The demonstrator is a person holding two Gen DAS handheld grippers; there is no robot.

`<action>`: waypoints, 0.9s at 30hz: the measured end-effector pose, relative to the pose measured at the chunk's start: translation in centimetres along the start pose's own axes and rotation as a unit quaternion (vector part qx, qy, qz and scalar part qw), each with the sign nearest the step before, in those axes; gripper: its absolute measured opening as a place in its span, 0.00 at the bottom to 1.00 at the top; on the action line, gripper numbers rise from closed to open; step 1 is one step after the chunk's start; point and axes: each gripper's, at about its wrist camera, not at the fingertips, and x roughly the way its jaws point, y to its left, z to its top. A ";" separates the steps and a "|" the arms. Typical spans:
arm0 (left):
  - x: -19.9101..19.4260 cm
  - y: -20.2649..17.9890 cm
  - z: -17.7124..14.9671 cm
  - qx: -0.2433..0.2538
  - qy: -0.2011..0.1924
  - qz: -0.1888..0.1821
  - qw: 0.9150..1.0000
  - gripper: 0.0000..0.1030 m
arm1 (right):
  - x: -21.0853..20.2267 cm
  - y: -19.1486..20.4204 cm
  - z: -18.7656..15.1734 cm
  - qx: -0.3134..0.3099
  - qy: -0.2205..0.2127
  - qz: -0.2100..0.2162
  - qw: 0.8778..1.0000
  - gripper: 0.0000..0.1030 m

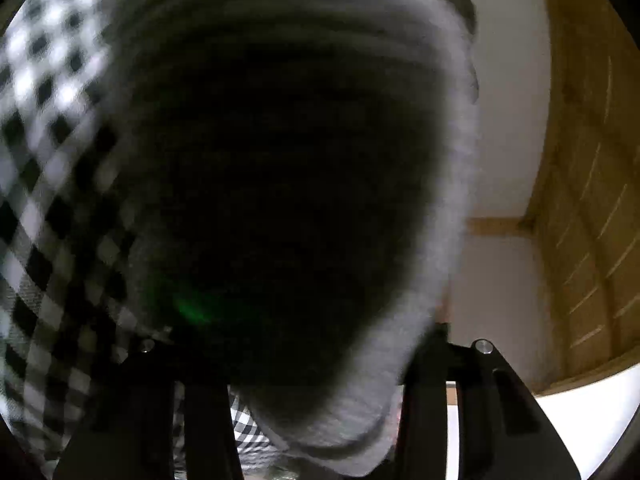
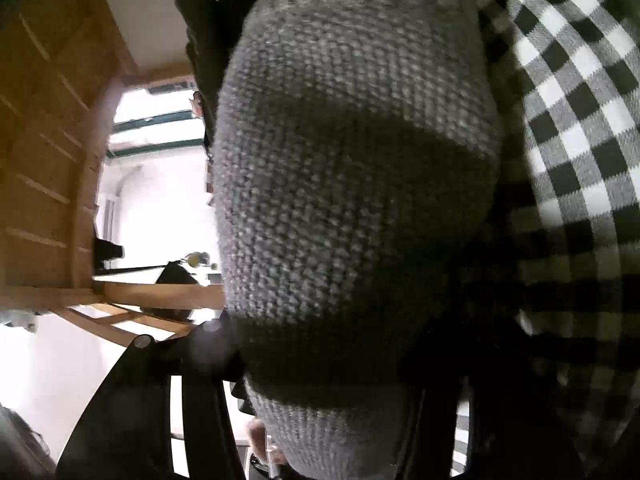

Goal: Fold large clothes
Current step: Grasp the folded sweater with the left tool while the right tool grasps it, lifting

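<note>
Left wrist view: grey knit garment [image 1: 440, 208], blurred, bunched between the fingers of the left gripper [image 1: 316, 412]; clamped on it. Checked cloth [image 1: 44, 208] left of the knit; wooden panelling [image 1: 592, 200] right.

Right wrist view: same knit [image 2: 352, 208] fills the right gripper [image 2: 320, 420], clamped. Checked cloth [image 2: 576, 128] right; wood [image 2: 44, 160] left.

Risk: thick folds may slip, spoiling the fold.

Checked cloth [image 2: 568, 92] lies behind the garment. Wooden panelling [image 1: 592, 200] meets a white wall [image 1: 508, 100]. A bright window [image 2: 156, 120] adjoins the panelling.
</note>
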 end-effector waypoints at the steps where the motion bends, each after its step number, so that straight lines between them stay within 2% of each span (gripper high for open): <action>1: -0.7 -0.3 -1.2 0.007 -0.004 0.001 1.000 0.38 | 0.3 0.7 0.2 -0.002 0.002 0.006 1.000 0.48; 6: -2.0 -4.2 0.1 0.028 -0.029 -0.029 0.999 0.38 | 1.7 5.9 1.7 -0.044 0.005 0.018 0.999 0.48; 7: -1.5 -5.6 2.6 0.033 -0.034 -0.033 0.998 0.38 | 1.2 6.5 2.2 -0.051 0.006 0.020 0.998 0.48; 9: -2.1 -8.1 3.6 0.045 -0.042 -0.047 0.997 0.38 | 1.6 8.7 2.8 -0.071 0.008 0.026 0.997 0.48; 11: -2.7 -10.3 4.6 0.058 -0.048 -0.058 0.995 0.38 | -1.4 10.6 4.2 -0.095 0.012 0.034 0.995 0.48; 14: -3.6 -13.3 6.2 0.071 -0.057 -0.077 0.993 0.38 | -2.2 14.7 5.9 -0.134 0.016 0.039 0.990 0.48; 17: -4.7 -17.2 7.9 0.088 -0.078 -0.091 0.989 0.38 | -0.8 20.7 7.8 -0.178 0.030 0.040 0.983 0.48; 20: -8.3 -21.2 10.5 0.112 -0.117 -0.109 0.981 0.38 | 2.4 28.9 9.8 -0.235 0.063 0.043 0.969 0.48; 21: -10.0 -22.7 11.3 0.121 -0.139 -0.117 0.976 0.38 | 3.5 31.0 10.1 -0.251 0.072 0.045 0.964 0.48; 23: -12.9 -25.1 12.5 0.137 -0.180 -0.126 0.966 0.38 | 6.9 37.4 11.5 -0.294 0.103 0.059 0.948 0.48; 24: -14.8 -26.5 13.4 0.144 -0.210 -0.131 0.958 0.38 | 9.4 40.7 12.5 -0.317 0.122 0.068 0.938 0.48; 26: -16.7 -28.7 15.3 0.155 -0.256 -0.126 0.946 0.39 | 13.0 45.3 14.5 -0.348 0.132 0.066 0.926 0.48; 27: -17.2 -29.6 16.5 0.157 -0.271 -0.121 0.942 0.39 | 14.6 46.9 15.4 -0.356 0.135 0.062 0.923 0.48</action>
